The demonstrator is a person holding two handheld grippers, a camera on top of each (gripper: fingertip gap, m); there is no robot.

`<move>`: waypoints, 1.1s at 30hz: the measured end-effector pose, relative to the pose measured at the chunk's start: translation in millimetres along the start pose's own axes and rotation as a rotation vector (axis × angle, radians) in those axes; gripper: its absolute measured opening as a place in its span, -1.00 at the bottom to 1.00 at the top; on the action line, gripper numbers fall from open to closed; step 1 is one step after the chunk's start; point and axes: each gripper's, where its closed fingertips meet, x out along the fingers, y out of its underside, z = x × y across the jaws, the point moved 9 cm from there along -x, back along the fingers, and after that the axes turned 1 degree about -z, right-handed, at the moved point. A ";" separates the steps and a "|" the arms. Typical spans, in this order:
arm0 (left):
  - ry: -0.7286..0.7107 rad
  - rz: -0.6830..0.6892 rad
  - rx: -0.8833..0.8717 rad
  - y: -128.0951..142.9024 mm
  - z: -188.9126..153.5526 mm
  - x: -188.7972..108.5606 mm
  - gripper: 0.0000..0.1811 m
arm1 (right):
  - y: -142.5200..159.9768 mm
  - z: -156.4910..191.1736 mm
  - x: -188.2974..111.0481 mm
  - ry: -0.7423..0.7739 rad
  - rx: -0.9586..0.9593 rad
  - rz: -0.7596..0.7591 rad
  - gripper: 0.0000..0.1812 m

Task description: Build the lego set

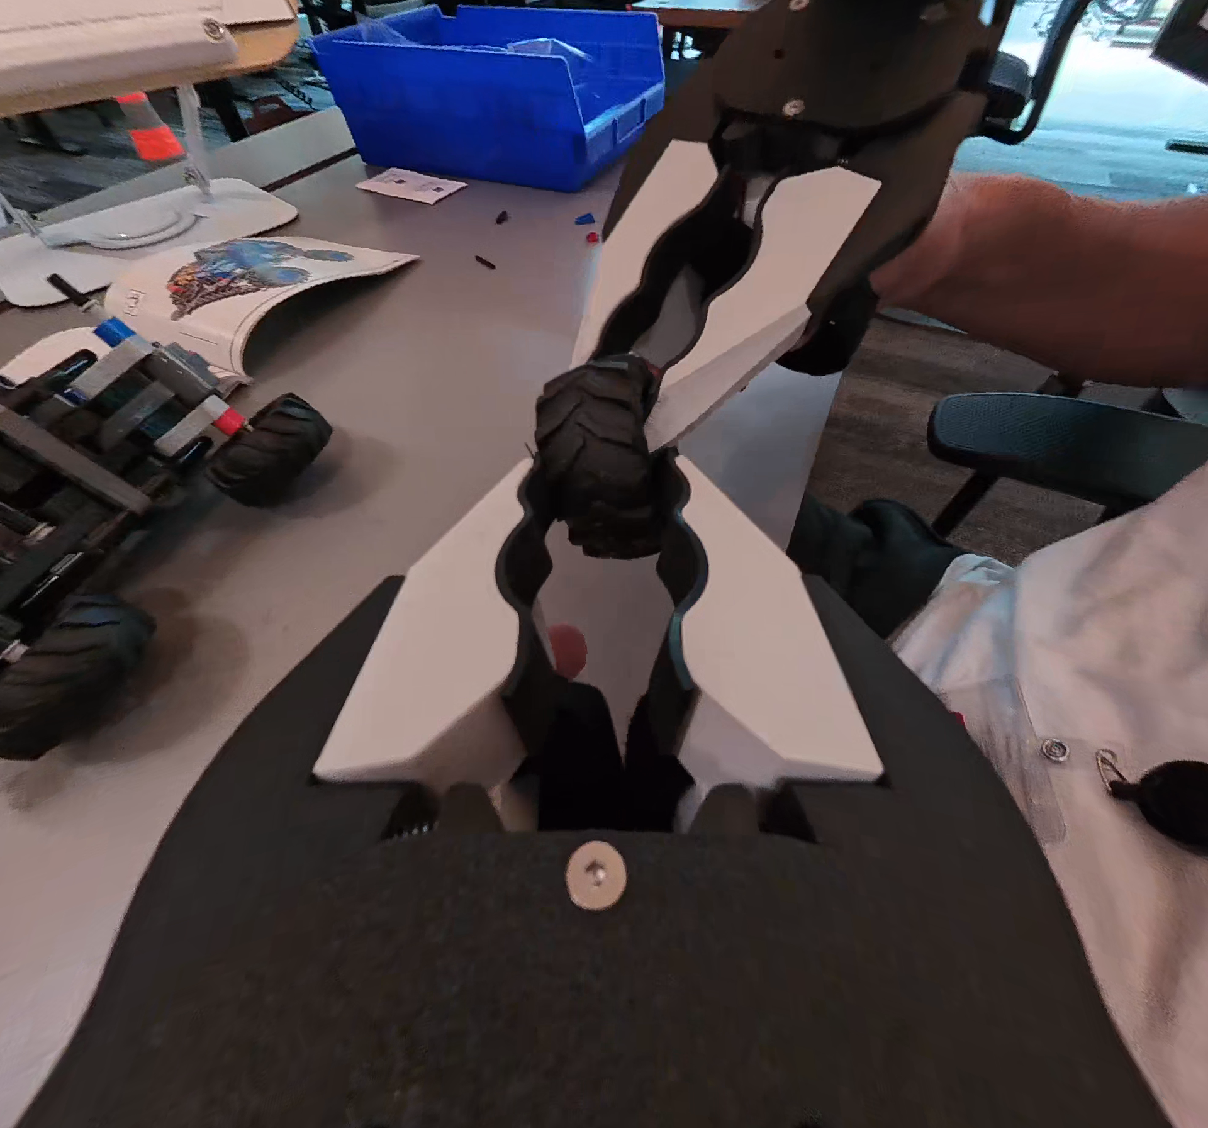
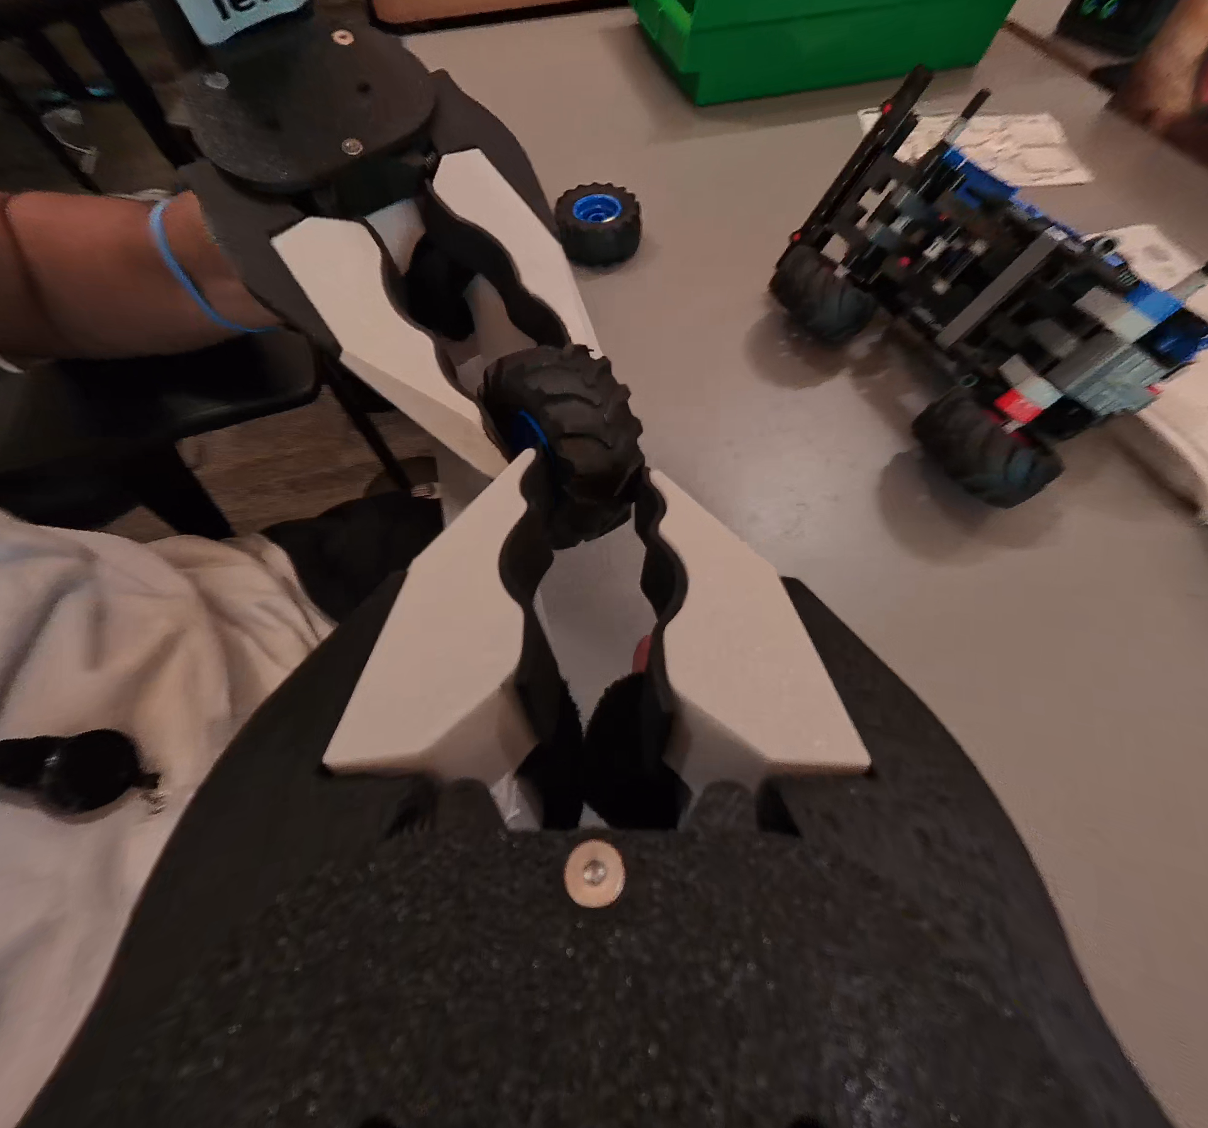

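A black Lego tyre (image 1: 591, 443) with a blue rim (image 2: 533, 436) is held in the air between both grippers, above the table's near edge. My left gripper (image 1: 598, 462) is shut on the tyre from below in its own view, and reaches in from the upper left in the right wrist view (image 2: 542, 404). My right gripper (image 2: 588, 466) is shut on the same tyre (image 2: 575, 417), coming from the upper right in the left wrist view (image 1: 621, 391). The partly built Lego truck (image 1: 98, 417) (image 2: 980, 325) stands on the grey table (image 1: 405, 377) on black tyres.
A second blue-rimmed wheel (image 2: 598, 224) lies flat on the table. A blue bin (image 1: 497, 90) and a green bin (image 2: 817, 5) stand at the far side. An instruction booklet (image 1: 261, 286) and small loose pieces (image 1: 588, 227) lie on the table. A chair (image 1: 1046, 436) is beside it. The tips of both grippers are at nearly the same place. The partly built Lego truck (image 2: 980, 325) is about 20 centimetres from both grippers' fingertips.
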 end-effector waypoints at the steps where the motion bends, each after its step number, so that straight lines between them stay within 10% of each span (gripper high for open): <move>1: 0.044 -0.002 -0.014 -0.4 0.5 -1.2 -0.68 | 1.1 -0.6 0.2 -0.049 0.034 0.002 -0.74; 9: 0.278 -0.030 -0.177 0.7 7.8 -5.8 -0.71 | 10.3 -2.9 9.3 -0.256 0.202 -0.034 -0.74; 20: -0.008 -0.084 -0.169 7.0 21.5 -4.0 -0.67 | 13.9 -13.6 14.2 -0.028 0.517 -0.100 -0.72; 33: 0.355 -0.195 -0.565 4.0 34.4 -12.2 -0.69 | 6.8 -5.7 3.4 -0.246 0.563 -0.324 -0.70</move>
